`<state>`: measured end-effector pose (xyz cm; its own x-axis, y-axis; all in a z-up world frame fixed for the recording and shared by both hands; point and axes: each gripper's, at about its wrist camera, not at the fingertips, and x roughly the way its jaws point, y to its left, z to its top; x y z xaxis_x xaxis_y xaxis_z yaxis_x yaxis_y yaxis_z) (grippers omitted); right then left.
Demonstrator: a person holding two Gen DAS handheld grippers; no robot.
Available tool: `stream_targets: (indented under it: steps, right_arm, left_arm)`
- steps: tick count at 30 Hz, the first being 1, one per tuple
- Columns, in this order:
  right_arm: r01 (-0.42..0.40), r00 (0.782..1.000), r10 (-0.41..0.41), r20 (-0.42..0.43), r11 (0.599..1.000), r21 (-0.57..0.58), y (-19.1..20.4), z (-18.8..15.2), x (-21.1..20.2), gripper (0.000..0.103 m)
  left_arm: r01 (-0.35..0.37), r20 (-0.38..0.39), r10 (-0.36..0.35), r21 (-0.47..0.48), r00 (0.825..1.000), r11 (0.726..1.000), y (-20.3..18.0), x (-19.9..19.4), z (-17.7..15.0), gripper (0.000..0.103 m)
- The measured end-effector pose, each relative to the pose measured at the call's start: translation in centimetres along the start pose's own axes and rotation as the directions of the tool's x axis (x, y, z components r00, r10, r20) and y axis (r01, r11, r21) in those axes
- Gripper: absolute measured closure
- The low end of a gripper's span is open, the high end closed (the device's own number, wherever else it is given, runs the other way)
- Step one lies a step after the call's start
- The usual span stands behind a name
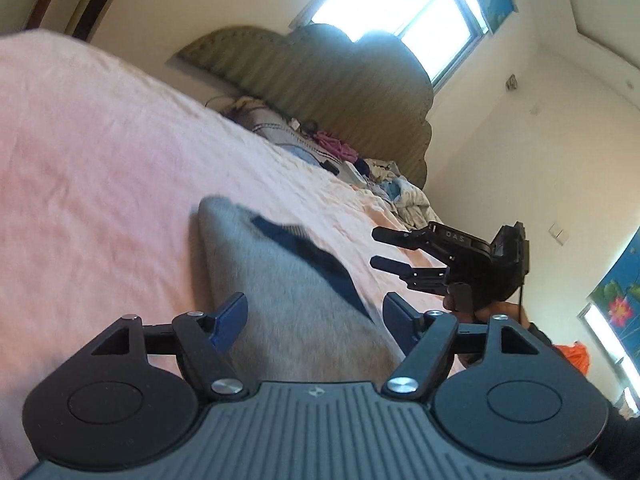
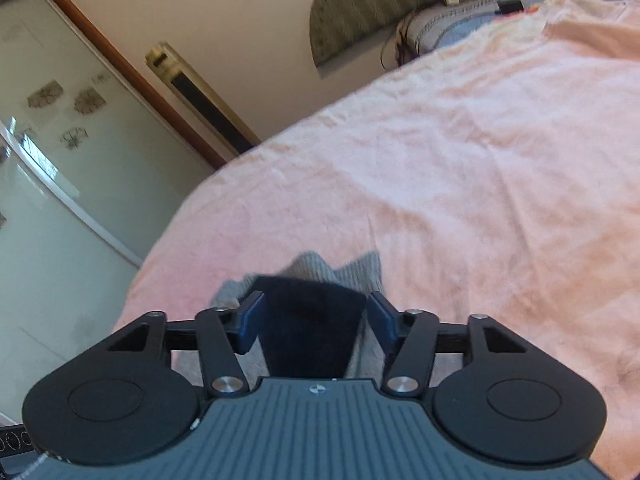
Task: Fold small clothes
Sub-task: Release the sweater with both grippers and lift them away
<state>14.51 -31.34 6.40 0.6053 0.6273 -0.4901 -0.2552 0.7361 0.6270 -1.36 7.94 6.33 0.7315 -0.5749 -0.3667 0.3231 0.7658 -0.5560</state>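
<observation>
One grey sock (image 1: 288, 280) between two open tongs

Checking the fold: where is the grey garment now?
The grey garment lies on the pink bedspread, just ahead of the open left gripper and right gripper, near the bed's edge.

We see open pink bedspread (image 2: 460, 168) from ten to two o'clock ahead of the right gripper (image 2: 314, 320). The grey garment (image 1: 288, 300) lies flat at twelve. Piled laundry (image 1: 384, 184) crowds the headboard (image 1: 320, 80) at one o'clock, well apart.
</observation>
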Motion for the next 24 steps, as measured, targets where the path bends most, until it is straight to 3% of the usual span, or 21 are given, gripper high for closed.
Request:
stream_targets:
  steps: [2,4,6,7,8,9,12,14,16,19,22,23,24]
  right_arm:
    - [-0.025,0.999,0.025,-0.025,1.000,0.002,1.1,0.6,1.6,0.031]
    - [-0.013,0.998,0.011,-0.062,1.000,-0.027,1.9,0.3,3.9,0.030]
    - [0.065,0.983,-0.072,-0.167,0.997,-0.046,1.4,-0.5,7.0,0.026]
    - [0.079,0.979,-0.089,-0.183,0.995,-0.062,0.7,-1.2,7.8,0.033]
    - [0.050,0.989,-0.061,-0.137,0.995,-0.088,0.1,-1.8,7.4,0.036]
    - [0.038,0.990,-0.047,-0.132,0.997,-0.073,-0.3,-2.0,7.2,0.038]
    - [0.065,0.982,-0.078,-0.171,0.995,-0.081,0.5,-1.6,6.6,0.040]
    - [0.089,0.981,-0.103,-0.166,0.992,-0.089,2.1,-1.4,6.0,0.034]
    - [0.004,0.988,-0.020,-0.156,0.994,-0.105,4.0,-1.3,5.9,0.031]
    - [-0.079,0.974,0.052,-0.221,0.990,-0.114,6.6,-1.3,8.5,0.023]
    - [-0.033,0.940,-0.010,-0.342,0.992,-0.120,6.6,-2.0,13.3,0.018]
    - [-0.069,0.955,0.020,-0.295,0.985,-0.158,6.3,-1.9,13.7,0.018]
    - [-0.071,0.953,0.024,-0.302,0.987,-0.144,6.1,-1.5,14.0,0.018]
  left_arm:
    - [-0.042,-0.018,0.045,0.119,0.999,0.992,-1.7,3.0,1.1,0.027]
    - [-0.044,-0.091,0.066,0.227,0.994,0.973,-3.2,6.4,0.7,0.027]
    - [-0.061,-0.186,0.123,0.309,0.975,0.949,-3.6,9.5,-0.8,0.028]
    - [-0.069,-0.196,0.141,0.336,0.970,0.939,-3.2,10.3,-1.7,0.028]
    - [-0.059,-0.153,0.125,0.376,0.980,0.925,-2.8,9.8,-2.6,0.028]
    - [-0.043,-0.145,0.107,0.387,0.984,0.921,-2.3,9.5,-2.9,0.028]
    - [-0.047,-0.165,0.102,0.307,0.981,0.951,-1.8,8.5,-1.6,0.028]
    - [-0.055,-0.167,0.100,0.260,0.981,0.964,-2.0,7.7,-0.5,0.029]
    - [-0.032,-0.160,0.078,0.276,0.984,0.961,-2.9,7.2,-0.2,0.029]
    - [-0.047,-0.206,0.132,0.373,0.970,0.927,-3.8,8.8,-1.9,0.028]
    - [-0.070,-0.156,0.167,0.491,0.974,0.868,-4.3,8.9,-3.8,0.028]
    - [-0.077,-0.146,0.173,0.503,0.974,0.861,-4.4,8.8,-4.1,0.028]
    - [-0.079,-0.143,0.174,0.505,0.974,0.859,-4.4,8.6,-4.2,0.028]
